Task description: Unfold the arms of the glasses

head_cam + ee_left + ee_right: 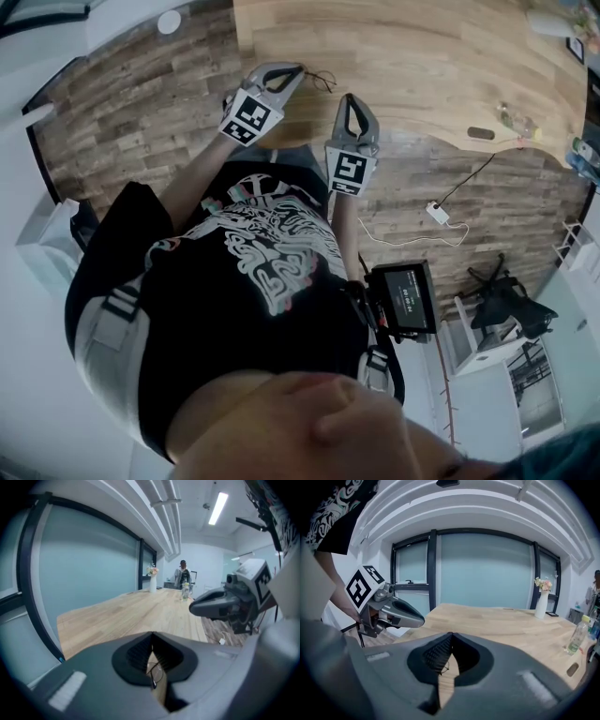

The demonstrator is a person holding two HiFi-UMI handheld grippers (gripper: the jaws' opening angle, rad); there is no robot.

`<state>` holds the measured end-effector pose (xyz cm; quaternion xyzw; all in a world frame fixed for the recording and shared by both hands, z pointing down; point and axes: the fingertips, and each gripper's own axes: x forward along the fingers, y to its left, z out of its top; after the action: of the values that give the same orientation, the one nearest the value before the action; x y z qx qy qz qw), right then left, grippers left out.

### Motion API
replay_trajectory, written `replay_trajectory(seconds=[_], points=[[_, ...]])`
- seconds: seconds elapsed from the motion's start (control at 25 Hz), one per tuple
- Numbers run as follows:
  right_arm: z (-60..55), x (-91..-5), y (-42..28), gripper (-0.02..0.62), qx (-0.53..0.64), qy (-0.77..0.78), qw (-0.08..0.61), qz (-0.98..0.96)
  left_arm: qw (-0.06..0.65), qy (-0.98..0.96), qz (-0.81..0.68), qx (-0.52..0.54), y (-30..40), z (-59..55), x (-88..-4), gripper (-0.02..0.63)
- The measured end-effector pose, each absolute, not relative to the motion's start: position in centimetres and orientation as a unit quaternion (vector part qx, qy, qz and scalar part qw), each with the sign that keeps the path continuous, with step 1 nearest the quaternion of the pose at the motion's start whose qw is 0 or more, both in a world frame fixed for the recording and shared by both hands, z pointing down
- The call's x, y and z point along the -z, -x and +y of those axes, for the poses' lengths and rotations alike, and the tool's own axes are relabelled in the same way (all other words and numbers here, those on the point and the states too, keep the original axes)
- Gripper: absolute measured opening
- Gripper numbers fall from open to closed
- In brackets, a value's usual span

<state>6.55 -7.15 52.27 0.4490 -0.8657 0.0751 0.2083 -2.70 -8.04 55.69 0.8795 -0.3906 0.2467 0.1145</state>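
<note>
Two closed tongs (299, 68) (351, 97), glasses (323, 81) on table (422, 56), flowers (544, 584) in vase (541, 606)

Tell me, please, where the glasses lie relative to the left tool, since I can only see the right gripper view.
Observer: In the head view, the glasses lie on the table just past the tip of the left tool, apart from it.
Operator: Thank you. Is that tool shut?
Observer: Yes. The left gripper view shows its jaws together at the tip, gripping nothing.
</note>
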Motion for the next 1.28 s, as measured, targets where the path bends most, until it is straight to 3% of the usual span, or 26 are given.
replay_trajectory(seconds=[0.48,1.28], points=[[-5.1,-55.5,-6.5,0.0,-0.079,-0.412,0.237,-0.876,0.118,-0.871,-0.346,-0.328,0.9,-4.2,-60.0,-0.011],[-11.4,-63.7,-7.2,-0.002,-0.118,-0.369,0.277,-0.879,0.132,-0.874,-0.226,-0.41,-2.5,-9.3,-68.0,0.017]])
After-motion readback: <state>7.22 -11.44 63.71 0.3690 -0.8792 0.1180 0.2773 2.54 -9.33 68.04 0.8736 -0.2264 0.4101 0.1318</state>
